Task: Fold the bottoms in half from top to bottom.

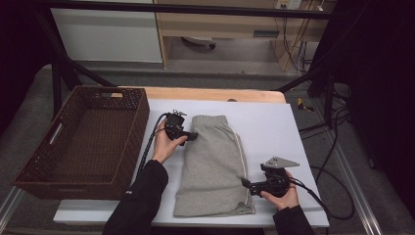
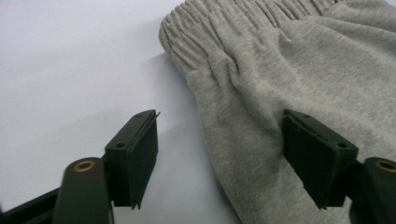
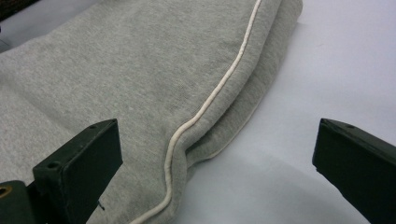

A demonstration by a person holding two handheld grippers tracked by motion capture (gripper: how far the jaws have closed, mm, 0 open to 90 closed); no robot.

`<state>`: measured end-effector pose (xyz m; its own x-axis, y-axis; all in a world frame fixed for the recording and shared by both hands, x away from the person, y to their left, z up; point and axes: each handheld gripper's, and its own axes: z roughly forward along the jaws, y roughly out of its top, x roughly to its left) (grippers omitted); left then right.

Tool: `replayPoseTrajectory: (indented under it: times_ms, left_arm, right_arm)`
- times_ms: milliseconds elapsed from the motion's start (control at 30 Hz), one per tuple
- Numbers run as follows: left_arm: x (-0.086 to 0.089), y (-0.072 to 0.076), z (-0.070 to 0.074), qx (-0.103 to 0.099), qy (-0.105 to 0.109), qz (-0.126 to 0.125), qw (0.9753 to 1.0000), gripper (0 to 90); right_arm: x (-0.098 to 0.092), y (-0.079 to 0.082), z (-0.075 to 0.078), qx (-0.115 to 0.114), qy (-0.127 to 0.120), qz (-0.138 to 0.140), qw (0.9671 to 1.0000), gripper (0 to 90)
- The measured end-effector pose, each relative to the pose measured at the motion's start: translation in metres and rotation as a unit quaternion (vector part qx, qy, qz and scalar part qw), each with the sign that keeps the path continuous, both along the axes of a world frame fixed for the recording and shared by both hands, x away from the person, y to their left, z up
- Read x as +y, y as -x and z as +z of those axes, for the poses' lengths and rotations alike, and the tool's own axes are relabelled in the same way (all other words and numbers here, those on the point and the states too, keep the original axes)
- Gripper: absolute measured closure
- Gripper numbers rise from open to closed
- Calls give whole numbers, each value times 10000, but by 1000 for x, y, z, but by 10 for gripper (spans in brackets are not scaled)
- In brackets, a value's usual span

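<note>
both tongs (image 2: 219,158) (image 3: 215,172) open, straddling grey shorts (image 1: 215,161) edges.

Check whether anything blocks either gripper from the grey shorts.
Nothing visible does. The left gripper is open astride the edge of the grey shorts just below the waistband. The right gripper is open around the piped side edge. Only white table cover lies beneath.

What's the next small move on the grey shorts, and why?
Probably close both grippers on the cloth. The left gripper stands open astride the shorts' side edge just below the waistband; the right gripper is open astride the piped edge near the hem. Neither holds anything yet, so a fold needs that grip first.
</note>
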<state>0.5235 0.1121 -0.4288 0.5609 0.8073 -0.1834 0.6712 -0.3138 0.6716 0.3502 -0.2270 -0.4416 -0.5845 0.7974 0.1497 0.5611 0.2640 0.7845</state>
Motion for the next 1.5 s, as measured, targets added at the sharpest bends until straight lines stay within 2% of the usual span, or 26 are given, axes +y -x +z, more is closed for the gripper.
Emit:
replayPoseTrajectory:
  times_ms: [333,600,700,1000,1367,1500]
  left_arm:
    - [-3,-7,-12,158,-24,10,9999,438]
    - [-2,-7,-12,116,-39,-47,9999,544]
    - [-3,-7,-13,160,19,-116,9998,618]
    - [-9,-5,-14,163,-21,-210,9996,809]
    - [-11,-3,-15,46,-126,-274,9995,837]
    - [-10,-2,-17,22,-51,-262,9996,837]
  right_arm:
    - [0,0,1,-6,-16,-22,10000,20]
    - [-1,0,1,4,-29,-10,10000,22]
    - [0,0,1,9,-48,-19,10000,22]
    - [-2,-3,2,-18,-68,-41,10000,22]
    - [2,-20,11,-181,-94,-54,9998,16]
    - [3,-27,14,-209,-76,-87,9997,11]
